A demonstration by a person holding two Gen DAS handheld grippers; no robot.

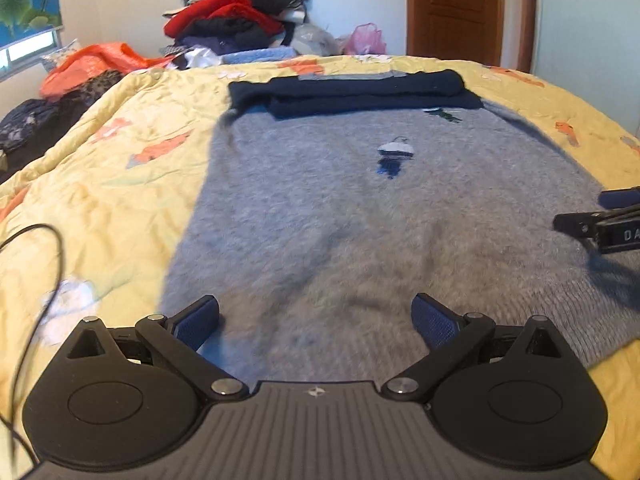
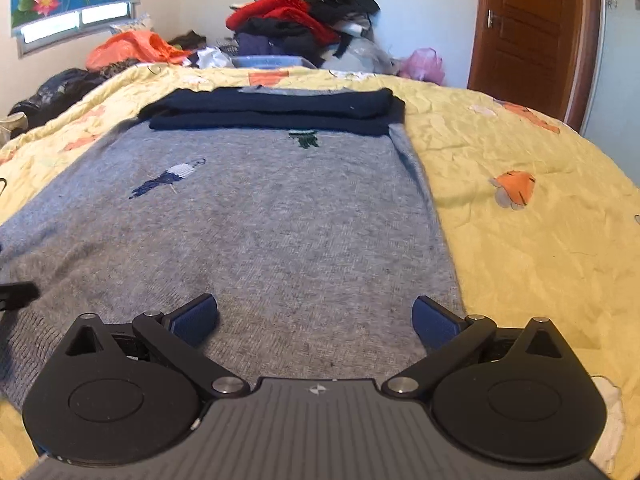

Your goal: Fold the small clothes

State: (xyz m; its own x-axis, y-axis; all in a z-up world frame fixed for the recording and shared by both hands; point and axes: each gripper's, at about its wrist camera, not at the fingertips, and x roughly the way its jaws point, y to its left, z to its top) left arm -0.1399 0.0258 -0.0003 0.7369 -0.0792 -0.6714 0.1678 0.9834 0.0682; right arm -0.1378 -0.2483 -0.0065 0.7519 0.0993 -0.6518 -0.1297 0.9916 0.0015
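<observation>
A grey fuzzy sweater with small embroidered figures lies flat on the yellow quilt. Its dark navy sleeves are folded across the far end. My left gripper hovers open over the sweater's near hem on the left side, nothing between its blue pads. My right gripper is open over the near hem by the sweater's right edge, also holding nothing. In the left wrist view the right gripper's fingers reach in from the right edge.
The yellow flowered quilt covers the bed. A heap of red and dark clothes stands beyond the far edge, with orange fabric at the left. A black cable loops on the quilt. A wooden door is at the back right.
</observation>
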